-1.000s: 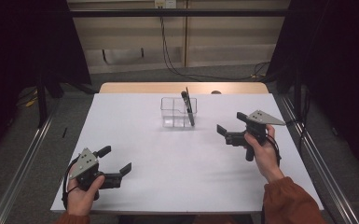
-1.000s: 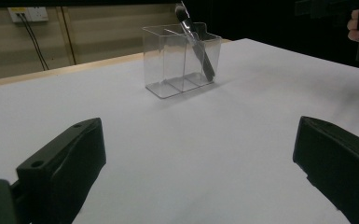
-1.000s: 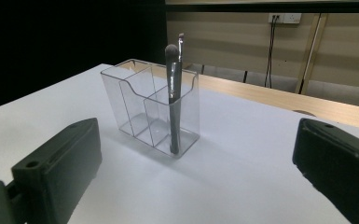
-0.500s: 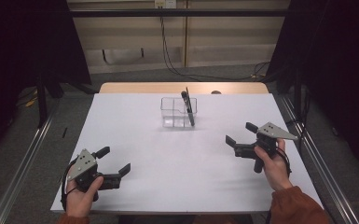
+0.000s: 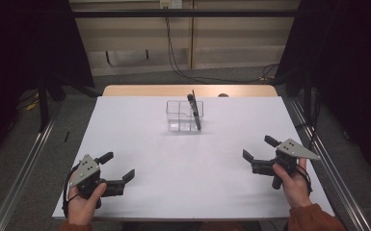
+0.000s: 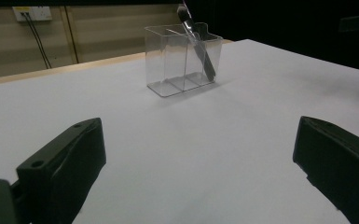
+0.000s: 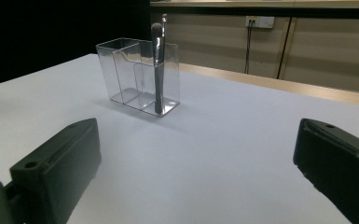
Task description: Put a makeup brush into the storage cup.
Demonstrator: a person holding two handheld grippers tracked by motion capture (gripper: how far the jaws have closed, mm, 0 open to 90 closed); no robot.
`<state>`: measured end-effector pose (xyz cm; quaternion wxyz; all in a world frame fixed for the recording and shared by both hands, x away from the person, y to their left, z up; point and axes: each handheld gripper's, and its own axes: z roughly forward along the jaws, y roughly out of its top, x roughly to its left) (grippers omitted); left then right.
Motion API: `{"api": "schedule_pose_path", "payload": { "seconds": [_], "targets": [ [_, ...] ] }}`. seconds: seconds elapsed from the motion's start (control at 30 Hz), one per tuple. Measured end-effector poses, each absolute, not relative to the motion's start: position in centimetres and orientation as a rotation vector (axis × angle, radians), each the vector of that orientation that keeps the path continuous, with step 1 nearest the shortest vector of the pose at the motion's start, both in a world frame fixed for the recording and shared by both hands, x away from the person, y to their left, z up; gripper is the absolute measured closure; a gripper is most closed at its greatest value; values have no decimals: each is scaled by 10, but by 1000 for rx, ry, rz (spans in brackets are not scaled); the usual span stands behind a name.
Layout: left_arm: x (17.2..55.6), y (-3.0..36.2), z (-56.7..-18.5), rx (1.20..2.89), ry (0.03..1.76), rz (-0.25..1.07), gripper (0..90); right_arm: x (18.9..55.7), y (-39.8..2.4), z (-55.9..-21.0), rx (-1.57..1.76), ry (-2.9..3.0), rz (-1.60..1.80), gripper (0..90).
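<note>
High view first: right gripper (image 5: 255, 150) now back near the front right corner of the worktop (image 5: 139, 125), pulled noticeably farther from the clear organizer (image 5: 183, 117) than a second ago, when it sat up around mid-table. Left gripper (image 5: 118, 166) pretty much in the same front left spot as before. Dark brush (image 5: 193, 110) standing tilted in the organizer's right-hand compartment, head up. Looks like the drop-off is done and the hand is retreating, so probably the tail end of the job, nothing left to carry. Both sets of jaws spread wide, nothing between them, not touching anything but the hands holding them.

Left gripper view: jaws wide apart at the bottom corners, bare white worktop (image 6: 242, 140) between them, nothing pinched. Organizer (image 6: 172, 65) well ahead, three compartments visible, brush (image 6: 198, 46) leaning in the one at the far right of that view, handle end resting at the bottom, bristle end poking above the rim.

Right gripper view: same deal, jaws fully spread, empty. Organizer (image 7: 130, 74) well ahead and off to the left, brush (image 7: 158, 65) nearly upright in the nearest end compartment, tip well above the rim. Looks stable enough, no sign of it tipping the box
</note>
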<state>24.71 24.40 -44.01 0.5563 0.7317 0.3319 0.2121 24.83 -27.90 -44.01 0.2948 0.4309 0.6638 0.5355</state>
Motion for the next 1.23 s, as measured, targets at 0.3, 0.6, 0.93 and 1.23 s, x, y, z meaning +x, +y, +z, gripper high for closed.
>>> {"api": "schedule_pose_path", "payload": {
  "seconds": [0.3,0.6,0.93,1.23],
  "targets": [
    [246,245,-440,1722,787,499,24,232,-290,-447,1163,1746,1415,4],
    [246,244,-440,1730,782,501,23,212,-296,-453,1190,1742,1395,5],
    [247,240,-441,1741,775,495,23,207,-303,-454,1188,1738,1398,4],
    [249,242,-442,1744,783,489,23,212,-300,-457,1188,1775,1390,3]
  ]
}}
